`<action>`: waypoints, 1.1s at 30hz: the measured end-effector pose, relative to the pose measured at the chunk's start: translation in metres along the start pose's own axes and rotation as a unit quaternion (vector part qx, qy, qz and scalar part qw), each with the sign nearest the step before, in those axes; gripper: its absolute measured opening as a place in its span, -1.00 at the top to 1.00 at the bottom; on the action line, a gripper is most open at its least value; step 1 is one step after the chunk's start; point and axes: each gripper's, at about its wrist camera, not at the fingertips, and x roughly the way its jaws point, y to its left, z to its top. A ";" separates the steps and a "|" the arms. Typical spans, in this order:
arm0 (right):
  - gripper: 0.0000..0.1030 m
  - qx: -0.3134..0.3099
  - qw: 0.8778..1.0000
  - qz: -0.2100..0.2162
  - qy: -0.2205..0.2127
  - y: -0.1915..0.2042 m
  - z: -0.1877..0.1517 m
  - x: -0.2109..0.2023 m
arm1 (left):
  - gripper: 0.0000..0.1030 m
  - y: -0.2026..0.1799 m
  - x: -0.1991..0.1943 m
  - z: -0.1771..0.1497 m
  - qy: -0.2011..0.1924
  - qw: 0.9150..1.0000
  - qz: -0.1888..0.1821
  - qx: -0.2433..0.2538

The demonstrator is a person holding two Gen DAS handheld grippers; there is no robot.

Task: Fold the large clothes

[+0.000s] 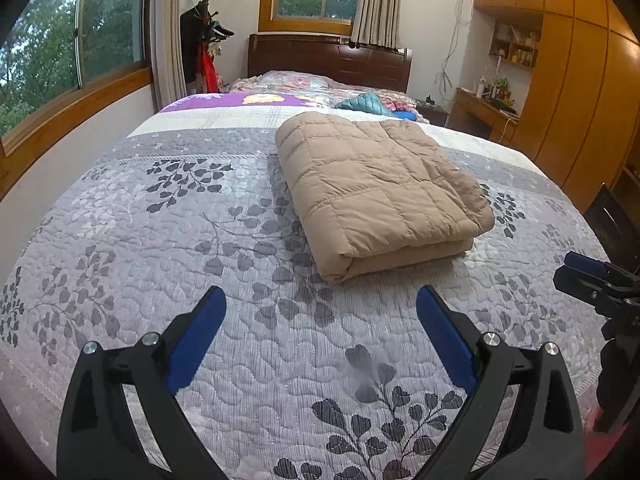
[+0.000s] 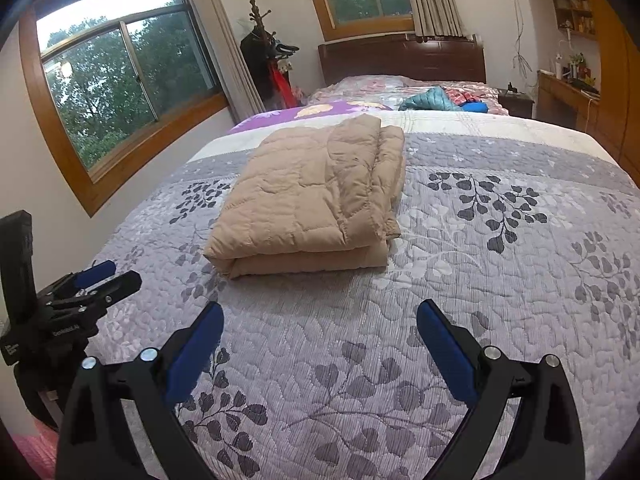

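Observation:
A beige quilted down garment (image 1: 376, 188) lies folded into a thick rectangle on the grey leaf-patterned bedspread (image 1: 200, 240). In the right wrist view the same beige bundle (image 2: 312, 200) sits left of centre on the bedspread (image 2: 500, 280). My left gripper (image 1: 320, 304) hovers open over the bed, short of the bundle's near edge, with nothing between its blue pads. My right gripper (image 2: 320, 316) is open too, also short of the bundle and holding nothing. Each gripper shows at the edge of the other's view: the right gripper (image 1: 588, 276) and the left gripper (image 2: 100, 280).
A teal jacket (image 1: 366, 103) and floral bedding lie further up the bed by the dark headboard (image 1: 328, 60). A coat stand (image 1: 208, 32) is at the back left. Wooden wardrobes (image 1: 580, 80) and a desk line the right wall. Windows run along the left wall.

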 end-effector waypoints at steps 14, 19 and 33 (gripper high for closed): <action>-0.89 0.001 1.000 0.003 0.002 0.000 -0.001 0.003 | -0.85 0.001 0.000 0.001 0.002 1.000 0.002 0.001; -0.89 -0.001 1.000 0.004 0.002 0.000 -0.001 0.003 | -0.85 0.001 -0.001 0.001 0.002 1.000 0.003 0.001; -0.89 -0.002 1.000 0.005 0.003 0.001 0.000 0.002 | -0.85 0.001 0.000 0.001 0.002 1.000 0.003 0.001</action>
